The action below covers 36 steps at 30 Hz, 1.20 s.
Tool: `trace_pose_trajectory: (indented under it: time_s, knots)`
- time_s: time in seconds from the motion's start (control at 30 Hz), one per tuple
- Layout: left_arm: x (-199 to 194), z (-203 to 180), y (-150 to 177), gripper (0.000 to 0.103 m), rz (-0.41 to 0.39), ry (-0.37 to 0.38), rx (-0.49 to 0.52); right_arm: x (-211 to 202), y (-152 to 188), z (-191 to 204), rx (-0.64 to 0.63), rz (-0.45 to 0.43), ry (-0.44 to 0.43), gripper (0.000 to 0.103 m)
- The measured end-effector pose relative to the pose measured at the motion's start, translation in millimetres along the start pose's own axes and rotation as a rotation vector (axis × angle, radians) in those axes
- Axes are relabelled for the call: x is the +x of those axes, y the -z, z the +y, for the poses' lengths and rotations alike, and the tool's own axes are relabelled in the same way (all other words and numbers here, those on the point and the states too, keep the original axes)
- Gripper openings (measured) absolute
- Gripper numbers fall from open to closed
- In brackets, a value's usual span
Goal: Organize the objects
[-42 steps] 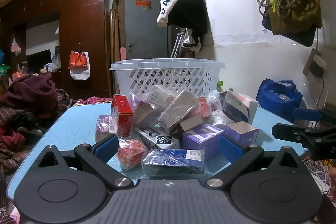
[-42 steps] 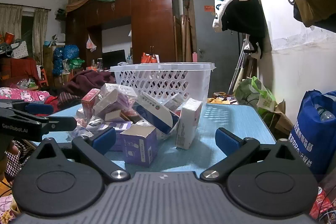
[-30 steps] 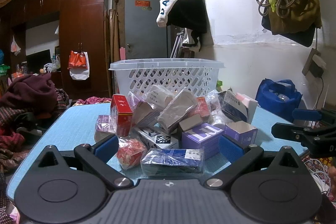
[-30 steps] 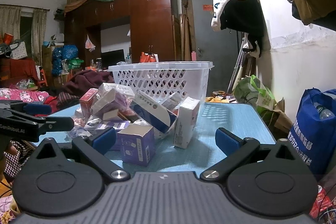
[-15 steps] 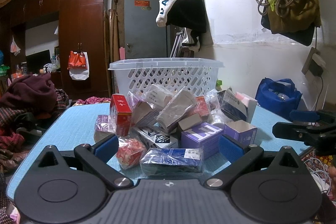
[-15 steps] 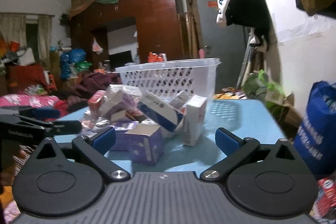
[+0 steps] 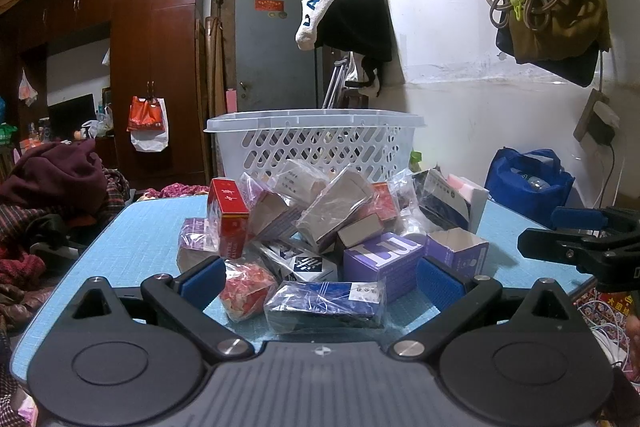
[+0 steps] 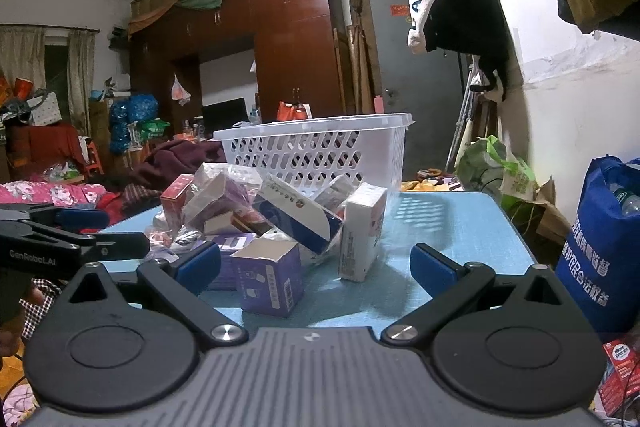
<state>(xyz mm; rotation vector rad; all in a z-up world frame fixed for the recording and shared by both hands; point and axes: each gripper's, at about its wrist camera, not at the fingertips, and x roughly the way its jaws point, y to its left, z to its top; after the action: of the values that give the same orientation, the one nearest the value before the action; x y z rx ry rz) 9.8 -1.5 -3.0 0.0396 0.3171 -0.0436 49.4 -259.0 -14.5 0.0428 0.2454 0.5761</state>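
A pile of small boxes and bagged packs lies on the blue table (image 7: pixel 132 235) in front of a white plastic basket (image 7: pixel 316 143). My left gripper (image 7: pixel 320 279) is open and empty, its fingers on either side of a bagged dark blue box (image 7: pixel 324 303) and a red crumpled pack (image 7: pixel 248 287). A purple box (image 7: pixel 380 259) sits just behind. My right gripper (image 8: pixel 316 265) is open and empty, just before an open-topped purple box (image 8: pixel 270 277) and a white box (image 8: pixel 362 231). The basket (image 8: pixel 316 155) stands behind them.
The right gripper shows at the right edge of the left wrist view (image 7: pixel 580 247). The left gripper shows at the left of the right wrist view (image 8: pixel 60 243). A blue bag (image 8: pixel 604 243) stands beside the table on the right. Clothes hang on the wall (image 7: pixel 348 11).
The right wrist view has tilted and shifted slightly toward the pile. The left gripper has barely moved. Both stay open.
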Motion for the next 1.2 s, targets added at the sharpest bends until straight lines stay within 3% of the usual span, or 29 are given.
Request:
trace_pose_trajectory:
  time_s: [0.6,0.73,0.87,1.07,1.17,1.2]
  knots:
    - [5.8,10.6,7.3,0.103,0.006,-0.015,-0.016,2.4,4.7,2.0,-0.016,0.004,-0.021,0.103]
    - [7.2,17.0,17.0,0.103,-0.003,-0.018,-0.021,10.9,11.1,9.5,-0.039,0.028,-0.039,0.091]
    - [10.3,14.5,26.2,0.101,-0.020,-0.016,-0.013,23.5,19.5,17.5,-0.051,0.056,-0.064,0.089]
    - [28.0,2.0,31.5,0.101,0.010,0.019,0.020,39.5,26.9,25.1,-0.088,0.070,-0.026,0.083]
    - [34.4,-1.8,33.6,0.101,0.006,-0.003,0.029,43.8,29.0,22.6,-0.077,0.076,-0.029,0.073]
    - [34.9,-1.6,33.8,0.099,-0.002,-0.009,0.024,43.8,29.6,22.0,-0.075,0.074,-0.030,0.062]
